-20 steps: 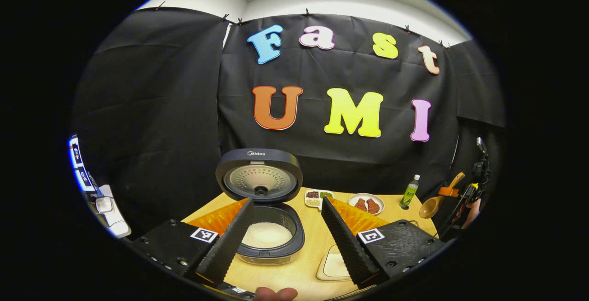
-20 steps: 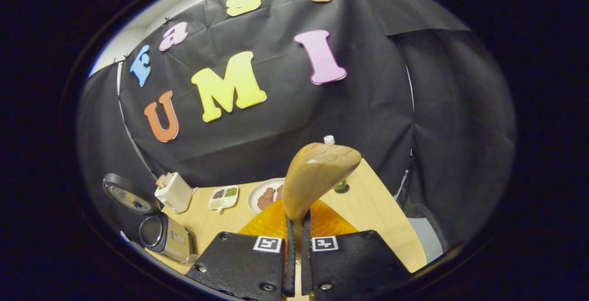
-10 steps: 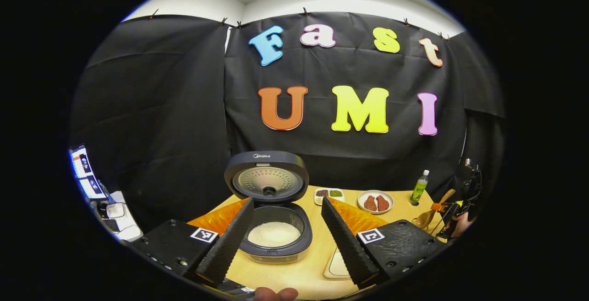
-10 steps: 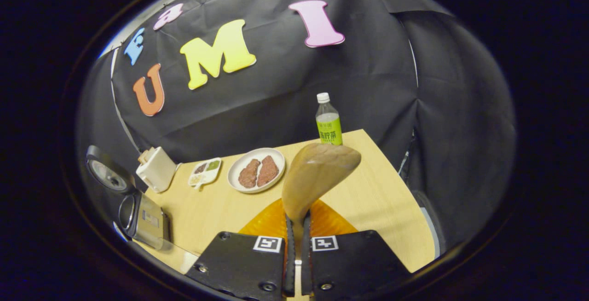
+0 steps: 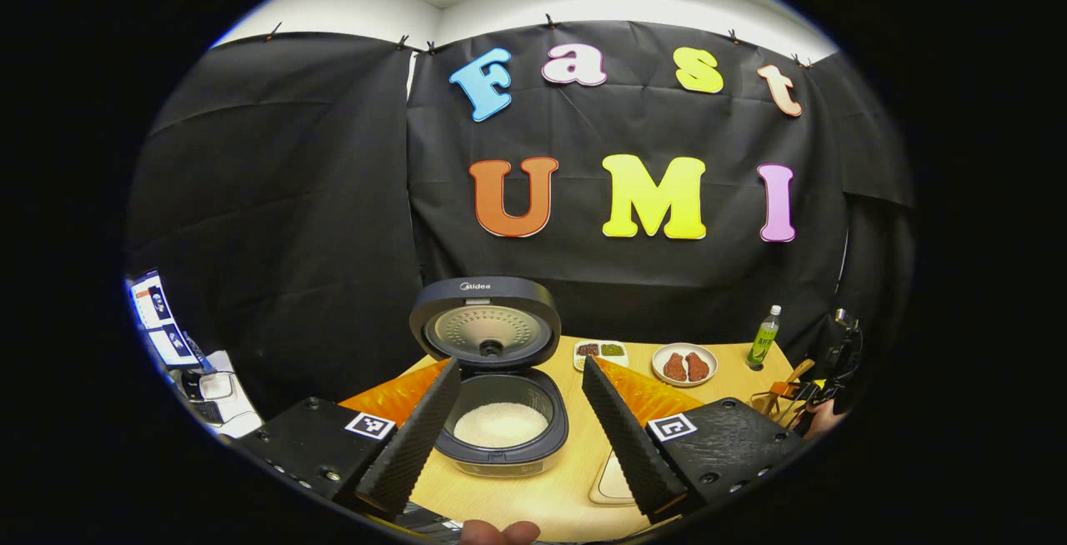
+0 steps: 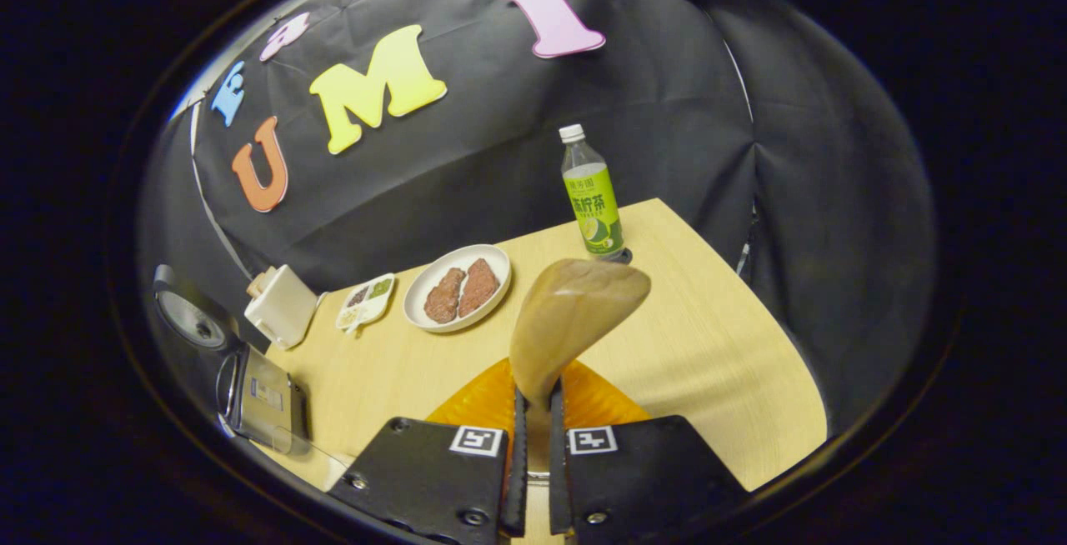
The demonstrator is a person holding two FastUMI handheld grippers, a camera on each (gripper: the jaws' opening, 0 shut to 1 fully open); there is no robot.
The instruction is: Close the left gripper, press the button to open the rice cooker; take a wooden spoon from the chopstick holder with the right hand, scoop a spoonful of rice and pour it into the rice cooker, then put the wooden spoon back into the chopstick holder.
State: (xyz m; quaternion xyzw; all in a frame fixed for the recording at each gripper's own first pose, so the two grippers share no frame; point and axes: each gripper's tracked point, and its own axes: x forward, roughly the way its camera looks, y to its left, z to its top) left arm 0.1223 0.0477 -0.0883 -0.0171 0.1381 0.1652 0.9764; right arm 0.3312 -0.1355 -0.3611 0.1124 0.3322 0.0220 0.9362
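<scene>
The rice cooker (image 5: 508, 453) stands with its lid (image 5: 485, 324) raised and white rice (image 5: 500, 424) in the pot. My left gripper (image 5: 520, 370) hangs open in front of it, one finger on each side of the pot in that view and nothing between them. My right gripper (image 6: 533, 399) is shut on the handle of the wooden spoon (image 6: 567, 320), whose bowl points forward above the table. From the left gripper view, that spoon (image 5: 771, 399) and the right gripper (image 5: 821, 399) sit low at the far right. The white chopstick holder (image 6: 279, 307) stands beside the cooker (image 6: 258, 395).
On the wooden table (image 6: 692, 345) are a white plate with two brown pieces (image 6: 458, 287), a small divided dish (image 6: 365, 302) and a green bottle (image 6: 590, 195) at the back right. A flat white tray (image 5: 613, 482) lies right of the cooker, partly behind my left finger.
My right gripper has tipped down and drawn closer to the table with the spoon; the bottle and plate now show. In the left gripper view the spoon has sunk lower at the far right.
</scene>
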